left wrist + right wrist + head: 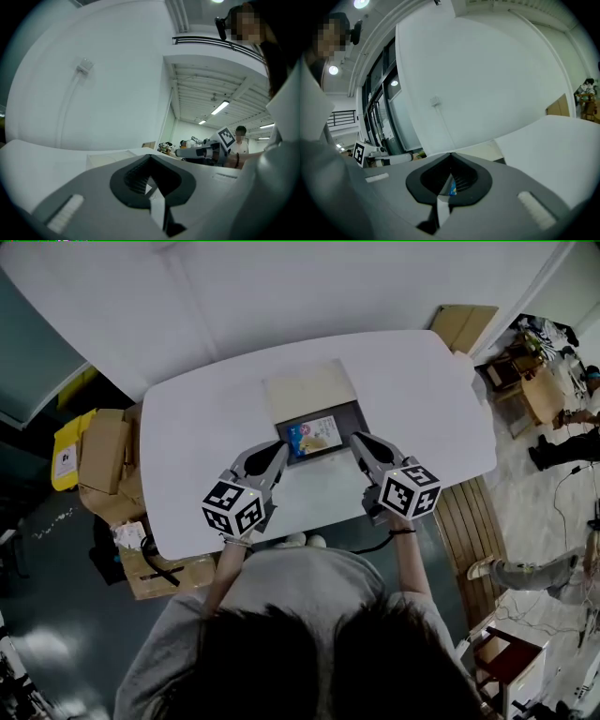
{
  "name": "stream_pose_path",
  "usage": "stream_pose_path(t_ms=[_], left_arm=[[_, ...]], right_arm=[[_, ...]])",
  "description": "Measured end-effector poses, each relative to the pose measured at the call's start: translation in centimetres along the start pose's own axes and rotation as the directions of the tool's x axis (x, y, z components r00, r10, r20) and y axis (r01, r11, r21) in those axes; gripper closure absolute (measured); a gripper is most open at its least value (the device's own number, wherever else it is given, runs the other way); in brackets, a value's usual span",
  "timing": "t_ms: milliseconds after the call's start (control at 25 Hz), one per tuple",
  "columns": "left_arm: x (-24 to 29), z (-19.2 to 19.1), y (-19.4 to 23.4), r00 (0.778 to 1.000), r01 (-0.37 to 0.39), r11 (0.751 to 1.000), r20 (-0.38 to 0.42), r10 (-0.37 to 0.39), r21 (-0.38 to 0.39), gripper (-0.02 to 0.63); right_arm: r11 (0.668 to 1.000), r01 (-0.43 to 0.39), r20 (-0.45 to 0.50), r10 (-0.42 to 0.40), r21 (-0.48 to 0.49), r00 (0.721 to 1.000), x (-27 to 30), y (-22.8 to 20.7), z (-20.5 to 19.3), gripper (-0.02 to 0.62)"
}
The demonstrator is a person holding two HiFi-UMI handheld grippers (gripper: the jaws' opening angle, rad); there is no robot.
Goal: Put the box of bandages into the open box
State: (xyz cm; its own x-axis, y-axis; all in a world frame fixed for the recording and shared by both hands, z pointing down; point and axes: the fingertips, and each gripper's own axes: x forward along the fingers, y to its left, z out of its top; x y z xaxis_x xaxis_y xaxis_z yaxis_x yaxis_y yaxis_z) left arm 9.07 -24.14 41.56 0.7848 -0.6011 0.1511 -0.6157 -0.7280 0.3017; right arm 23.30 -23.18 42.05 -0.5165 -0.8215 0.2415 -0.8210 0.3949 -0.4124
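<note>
The open box [357, 414] lies at the middle of the white table [206, 418], its pale lid [309, 390] folded back on the far side. Inside its dark tray lies the box of bandages [314, 437], face up with a blue and yellow print. My left gripper [280, 448] hangs just off the tray's near left corner, jaws together and empty. My right gripper [357, 438] hangs by the tray's right edge, also shut with nothing held. In the right gripper view a sliver of the blue print [452, 190] shows under the closed jaws [451, 154]. The left gripper view looks level across the table over closed jaws [150, 157].
Cardboard boxes [103, 460] and a yellow bin [67, 451] stand on the floor to the table's left. A slatted wooden bench [469, 512] lies on the right, with more cardboard [461, 324] at the back right. A person [241, 140] stands far off beyond my right gripper.
</note>
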Motion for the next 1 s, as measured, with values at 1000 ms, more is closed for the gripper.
stream_pose_path(t_ms=[1000], left_arm=[[0.0,1.1,1.1,1.0,-0.011,1.0,0.028,0.011,0.013,0.612]], right_arm=[[1.0,0.02,0.08,-0.019,-0.014,0.997,-0.9,-0.3,1.5,0.583]])
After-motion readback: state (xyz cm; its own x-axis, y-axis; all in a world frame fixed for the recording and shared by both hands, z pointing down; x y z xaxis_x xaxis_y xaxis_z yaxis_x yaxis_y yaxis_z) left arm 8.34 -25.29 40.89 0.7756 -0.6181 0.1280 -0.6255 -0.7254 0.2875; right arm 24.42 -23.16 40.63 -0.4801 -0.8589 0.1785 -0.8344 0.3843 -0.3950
